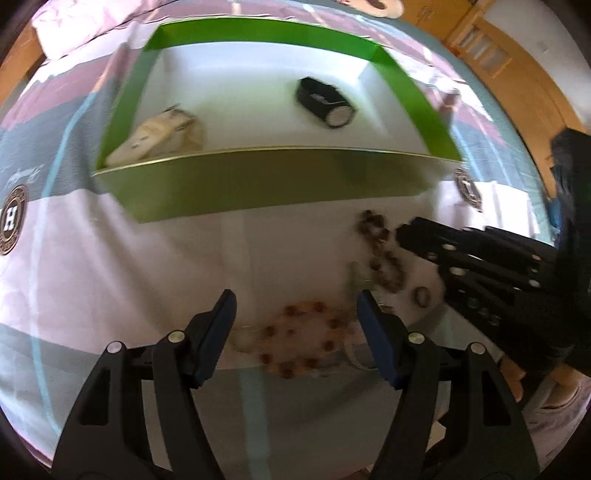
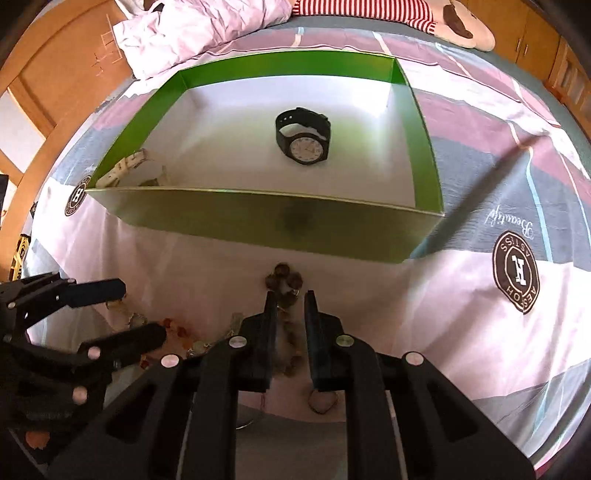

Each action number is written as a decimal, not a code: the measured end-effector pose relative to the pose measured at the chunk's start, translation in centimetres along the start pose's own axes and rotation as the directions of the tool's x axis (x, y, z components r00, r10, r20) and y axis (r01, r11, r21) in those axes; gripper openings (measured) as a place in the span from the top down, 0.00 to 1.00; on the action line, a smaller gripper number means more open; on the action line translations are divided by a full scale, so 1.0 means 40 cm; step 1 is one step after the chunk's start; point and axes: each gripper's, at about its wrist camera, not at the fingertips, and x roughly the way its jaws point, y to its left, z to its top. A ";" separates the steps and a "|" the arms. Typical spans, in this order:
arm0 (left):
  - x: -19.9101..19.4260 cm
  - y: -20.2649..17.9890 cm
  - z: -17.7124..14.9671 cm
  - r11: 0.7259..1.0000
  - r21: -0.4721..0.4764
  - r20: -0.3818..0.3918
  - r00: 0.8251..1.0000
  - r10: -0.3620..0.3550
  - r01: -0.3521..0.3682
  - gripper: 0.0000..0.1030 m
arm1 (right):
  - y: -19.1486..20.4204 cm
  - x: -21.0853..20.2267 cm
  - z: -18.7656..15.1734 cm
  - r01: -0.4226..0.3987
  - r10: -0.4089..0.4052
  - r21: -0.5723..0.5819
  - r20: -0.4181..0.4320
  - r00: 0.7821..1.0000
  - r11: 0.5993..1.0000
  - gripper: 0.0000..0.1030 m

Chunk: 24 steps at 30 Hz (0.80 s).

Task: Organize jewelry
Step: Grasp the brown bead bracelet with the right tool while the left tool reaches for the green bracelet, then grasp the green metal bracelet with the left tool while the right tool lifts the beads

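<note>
On the bed (image 2: 461,295), a green box (image 2: 258,221) holds a black watch (image 2: 304,136). The right hand-held gripper (image 2: 290,295), jaws narrow, straddles the dark bead bracelet (image 2: 284,280); the left hand-held gripper (image 1: 295,306), wide, hovers over the amber bead bracelet (image 1: 299,343).

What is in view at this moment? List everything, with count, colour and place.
box: one, green walls, white floor, on the bedspread
black watch: one, white dial, inside the box
cream strap item: one, box's left corner
dark bead bracelet: one, brown, in front of the box
amber bead bracelet: one, orange-brown, below the left gripper
bedspread: one, pink, grey, white
plush toy: one, far edge
left gripper: open
right gripper: narrow, around the dark beads; grip unclear
</note>
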 end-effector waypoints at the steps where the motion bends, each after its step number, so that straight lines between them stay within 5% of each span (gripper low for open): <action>1: 0.003 -0.008 0.001 1.000 0.007 -0.002 1.000 -0.007 0.007 0.33 | -0.003 -0.001 0.003 0.001 -0.001 0.009 0.003 1.000 1.000 0.83; 7: 0.056 -0.048 0.001 0.999 0.037 -0.047 0.999 0.000 0.002 0.38 | -0.045 0.003 0.016 0.057 -0.056 0.058 -0.009 0.998 0.997 0.81; 10: 0.076 -0.056 -0.005 0.999 0.042 -0.065 0.998 -0.012 0.015 0.56 | -0.065 0.011 0.009 0.054 -0.052 0.081 -0.031 0.998 0.995 0.81; 13: 0.068 -0.055 -0.003 0.997 0.028 -0.058 0.996 -0.067 0.069 0.92 | -0.071 0.014 0.007 0.066 -0.063 0.081 -0.034 0.997 0.995 0.81; 21: 0.006 0.044 0.021 0.993 -0.116 0.032 0.999 -0.033 0.036 0.93 | -0.053 0.029 -0.003 0.074 -0.072 0.059 -0.044 0.996 0.995 0.80; 24: -0.016 0.096 0.030 0.981 -0.192 0.062 0.998 -0.008 0.020 0.93 | -0.040 0.033 -0.007 0.068 -0.066 0.044 -0.038 0.997 0.997 0.72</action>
